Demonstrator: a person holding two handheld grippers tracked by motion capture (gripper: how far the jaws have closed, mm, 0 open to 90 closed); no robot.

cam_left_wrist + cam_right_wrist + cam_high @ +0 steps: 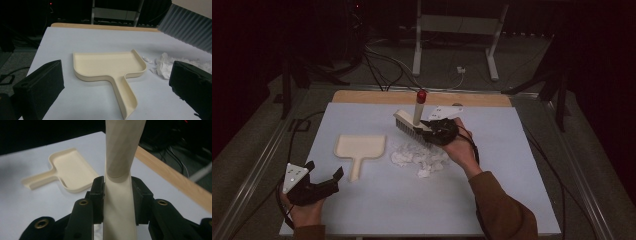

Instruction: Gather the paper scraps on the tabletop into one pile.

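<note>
**Currently: brush gripped over scraps, dustpan lying free**

Nearest, at the table's near left edge in the high view, the left gripper [323,171] rests with jaws spread wide, holding nothing. Its own view adds what the high view lacks: the raised rim of the one dustpan [110,66], handle toward the camera, empty, lying between the black jaws without contact.

Mid-table: one heap of white paper scraps [419,156], just right of the dustpan [360,148].

Farther: the right gripper [432,129] is clamped on the handle of the one brush [411,123], bristles above the scraps. The right gripper view shows both pads [98,195] pressed against the cream handle [120,202]. One red cap [421,95] tops it.
</note>
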